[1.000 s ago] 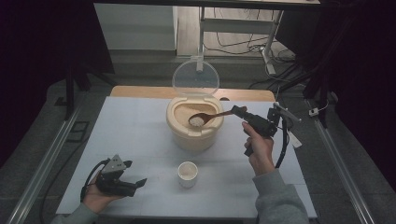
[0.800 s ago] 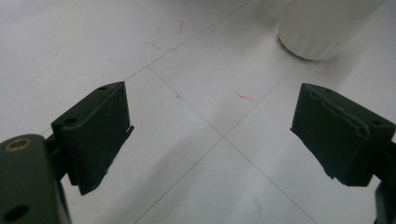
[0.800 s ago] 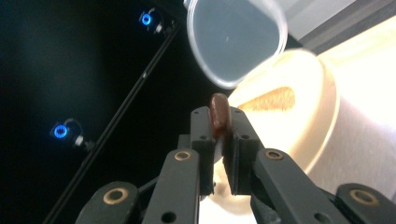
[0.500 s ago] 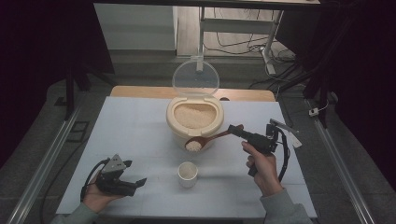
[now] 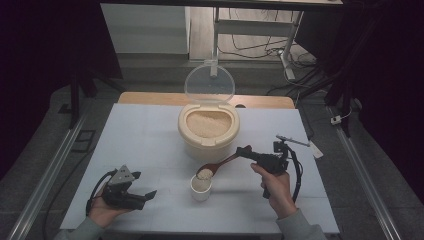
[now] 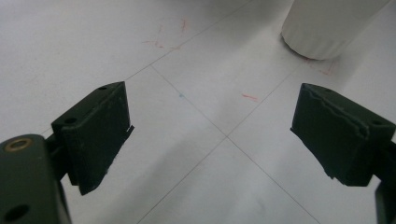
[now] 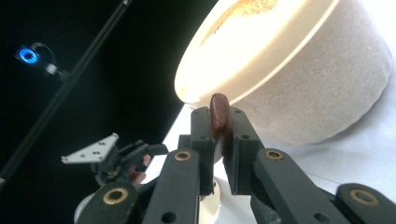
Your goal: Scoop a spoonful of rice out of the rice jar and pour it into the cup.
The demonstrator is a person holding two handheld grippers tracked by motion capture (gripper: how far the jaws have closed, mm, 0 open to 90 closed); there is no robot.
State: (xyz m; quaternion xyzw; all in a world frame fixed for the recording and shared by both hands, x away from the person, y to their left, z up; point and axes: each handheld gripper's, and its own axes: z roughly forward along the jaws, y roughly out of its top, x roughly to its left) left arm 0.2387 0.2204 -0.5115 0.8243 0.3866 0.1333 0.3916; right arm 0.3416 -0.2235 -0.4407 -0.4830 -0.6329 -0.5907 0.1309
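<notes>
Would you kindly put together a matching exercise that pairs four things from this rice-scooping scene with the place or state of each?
Things:
1. wooden spoon
2. small white cup
3. clear lid
4. left gripper

Places or states:
A. standing open behind the rice container
B. jaws apart, nothing between them
C. clamped by the handle in the right gripper, bowl loaded with rice
D. on the table directly under the spoon's bowl

Pairs: 1-C, 2-D, 3-A, 4-B
</notes>
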